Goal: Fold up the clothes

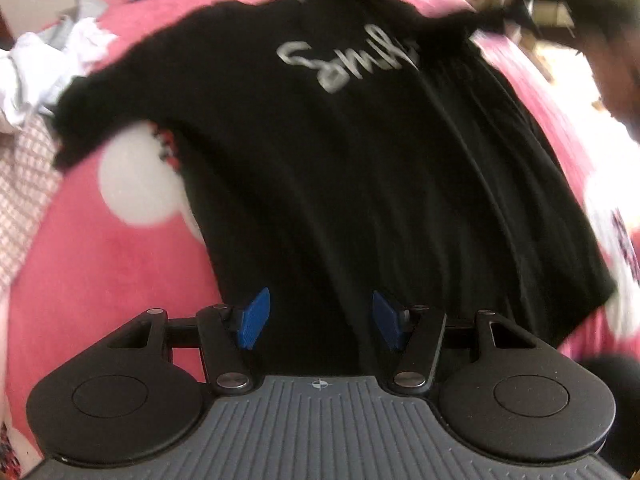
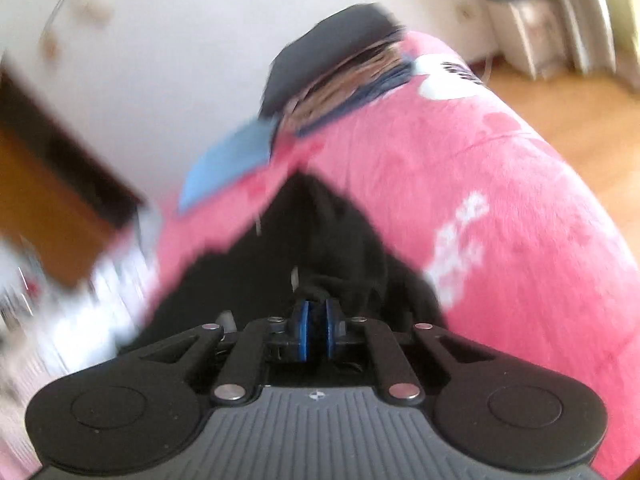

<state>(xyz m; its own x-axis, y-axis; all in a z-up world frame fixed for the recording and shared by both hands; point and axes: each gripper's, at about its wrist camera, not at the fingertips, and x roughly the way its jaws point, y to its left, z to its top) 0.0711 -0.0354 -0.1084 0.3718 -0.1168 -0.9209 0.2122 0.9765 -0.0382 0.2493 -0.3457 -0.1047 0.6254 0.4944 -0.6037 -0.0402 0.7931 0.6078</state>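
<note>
A black T-shirt (image 1: 340,152) with silver lettering lies spread on a pink blanket (image 1: 100,272), its right sleeve pulled up and away at the far right. My left gripper (image 1: 318,318) is open over the shirt's near hem, blue pads apart, holding nothing. In the right wrist view my right gripper (image 2: 315,326) is shut on a bunched fold of the black T-shirt (image 2: 328,240), lifting it off the pink blanket (image 2: 500,208). Both views are motion-blurred.
Crumpled white and checked clothes (image 1: 44,80) lie at the blanket's left edge. A stack of folded garments (image 2: 340,68), black on top, sits at the far end of the bed beside a blue item (image 2: 232,160). A wooden floor (image 2: 580,120) lies to the right.
</note>
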